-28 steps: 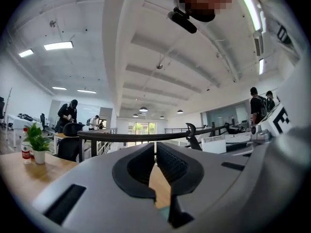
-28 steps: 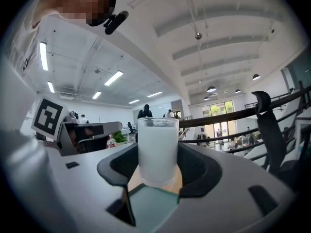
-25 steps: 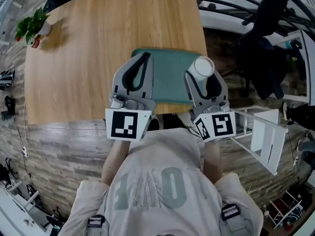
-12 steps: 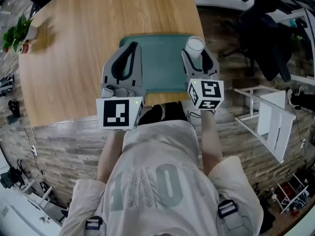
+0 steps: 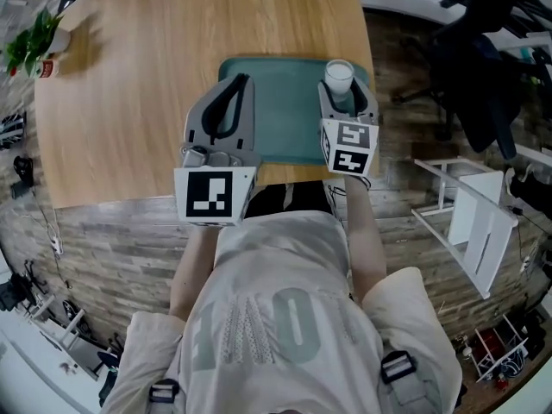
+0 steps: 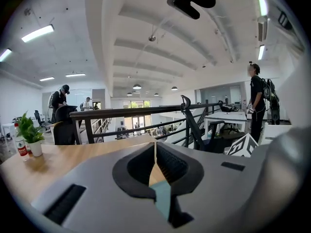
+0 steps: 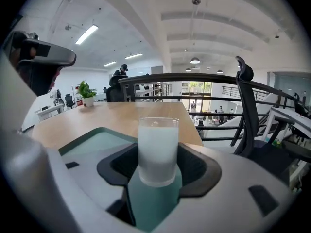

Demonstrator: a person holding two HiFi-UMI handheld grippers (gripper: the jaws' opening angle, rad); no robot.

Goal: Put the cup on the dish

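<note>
Two grippers sat just ahead of the person's body, over the near edge of the table [image 5: 155, 59]. The left gripper [image 6: 155, 153] had its jaws brought together until the tips met, with nothing between them; only a sliver of wood and green showed through the gap lower down. It hovered above the left part of the dish [image 5: 285, 110] and took no part in the work.

The right gripper [image 5: 345, 102] had its jaws clamped on the lower half of the cup [image 7: 157, 147], a frosted white tumbler that stood upright, its rim well above the pads. The cup was over the dish's far right corner, with green directly beneath its base. Whether the base had touched down could not be told from either view.

So the step in hand looked like the placing itself: the carry seemed done and the set-down was at or near its end. The next move would call for lowering the cup straight down until it rested flat, spreading the jaws evenly so neither pad dragged it, then drawing back toward the person without tipping it off the nearby rim.

Farther off, a potted plant [image 5: 34, 46] stood at the table's far left corner, and beyond that a dark railing [image 7: 194, 79] crossed an open office.
</note>
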